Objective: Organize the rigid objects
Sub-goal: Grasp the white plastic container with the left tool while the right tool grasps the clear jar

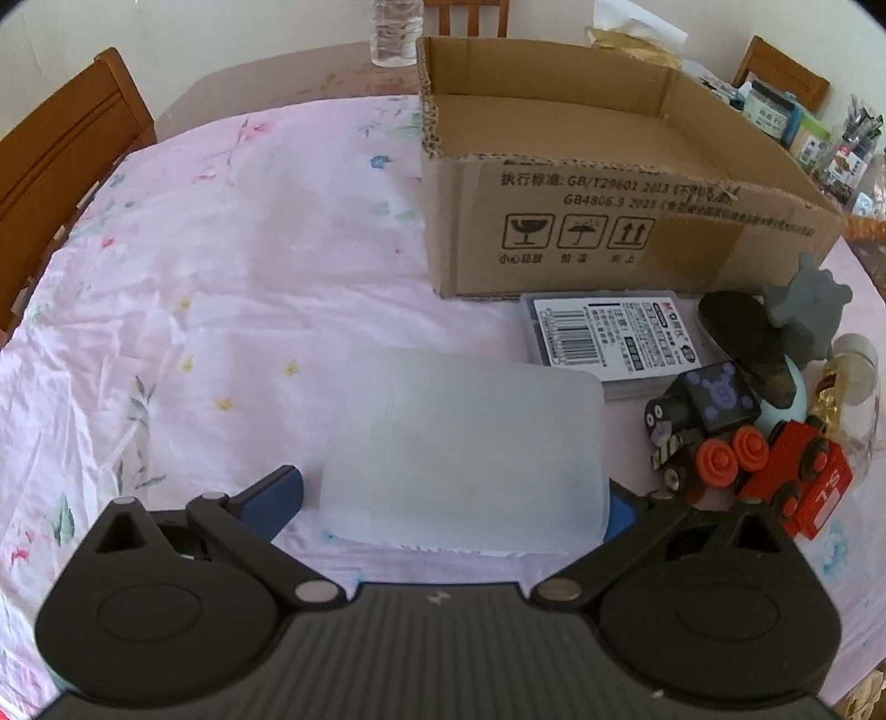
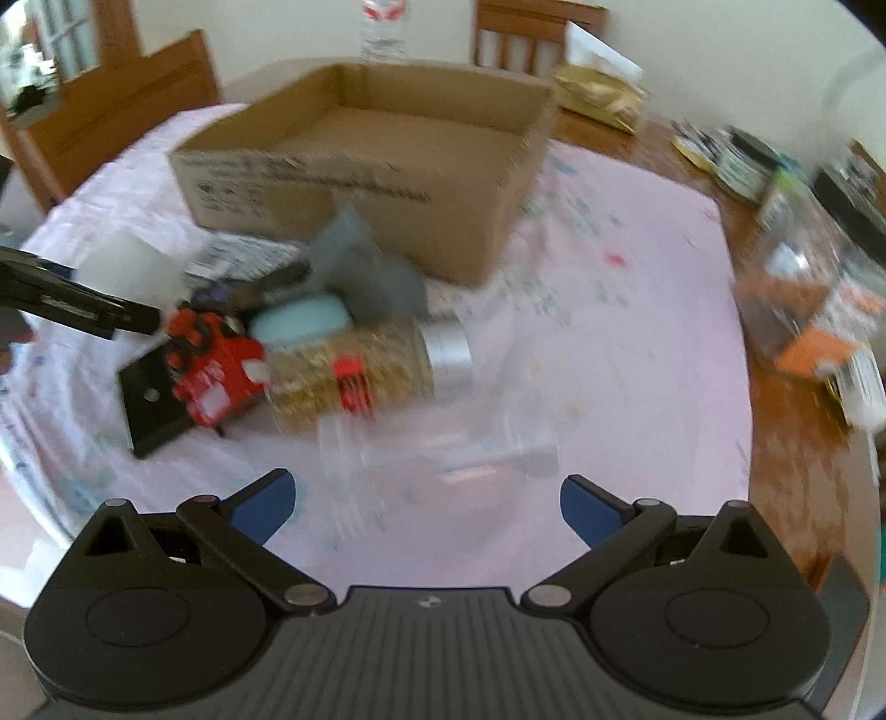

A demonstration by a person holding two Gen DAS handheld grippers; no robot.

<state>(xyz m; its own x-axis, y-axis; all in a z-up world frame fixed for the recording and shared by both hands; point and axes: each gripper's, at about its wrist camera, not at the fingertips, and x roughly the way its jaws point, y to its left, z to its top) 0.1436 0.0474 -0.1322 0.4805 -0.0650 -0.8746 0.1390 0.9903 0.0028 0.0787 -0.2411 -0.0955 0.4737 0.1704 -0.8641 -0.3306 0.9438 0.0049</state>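
My left gripper (image 1: pixel 451 498) is open around a frosted translucent plastic box (image 1: pixel 470 448) lying on the pink cloth; its blue fingertips (image 1: pixel 274 501) stand at the box's sides. An empty cardboard box (image 1: pixel 609 210) stands behind. To the right lie a labelled clear case (image 1: pixel 601 332), a black and red toy train (image 1: pixel 742 448), a grey toy (image 1: pixel 811 310) and a gold-filled jar (image 1: pixel 844 376). My right gripper (image 2: pixel 426 504) is open and empty above bare cloth, in a blurred view. The jar (image 2: pixel 360 365), the train (image 2: pixel 216 365) and the cardboard box (image 2: pixel 360 177) lie ahead of it.
Wooden chairs (image 1: pixel 61 160) stand around the table. A water bottle (image 1: pixel 396 33) stands behind the cardboard box. Jars and packets (image 2: pixel 803 266) crowd the table's right side. A clear plastic item (image 2: pixel 443 437) lies blurred in front of the right gripper.
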